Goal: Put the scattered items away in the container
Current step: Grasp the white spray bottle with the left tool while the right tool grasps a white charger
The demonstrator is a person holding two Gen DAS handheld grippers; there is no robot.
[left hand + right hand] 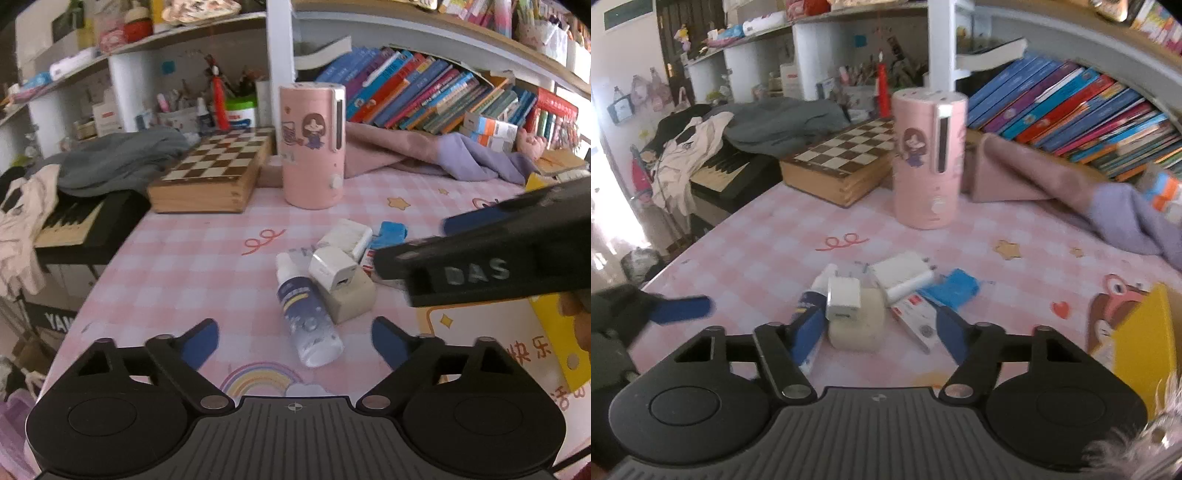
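Note:
A small heap lies on the pink checked tablecloth [184, 266]. In it are a spray bottle [308, 317] on its side, a white charger cube [332, 271] on a beige block [351, 301], a second white charger [347, 236], a blue packet [389, 232] and a red-and-white pack [916, 317]. My left gripper [293, 334] is open, with the bottle's base between its pads and untouched. My right gripper [879, 325] is open around the beige block [855, 325] and charger cube [844, 301], its pads apart from them. A yellow box [1141, 332] stands at the right.
A pink cylinder canister [312, 147] stands behind the heap, with a wooden chessboard box [218, 173] to its left. Folded pink and lilac cloth [461, 158] and a row of books [424, 92] are at the back right. A keyboard [70, 225] sits past the table's left edge.

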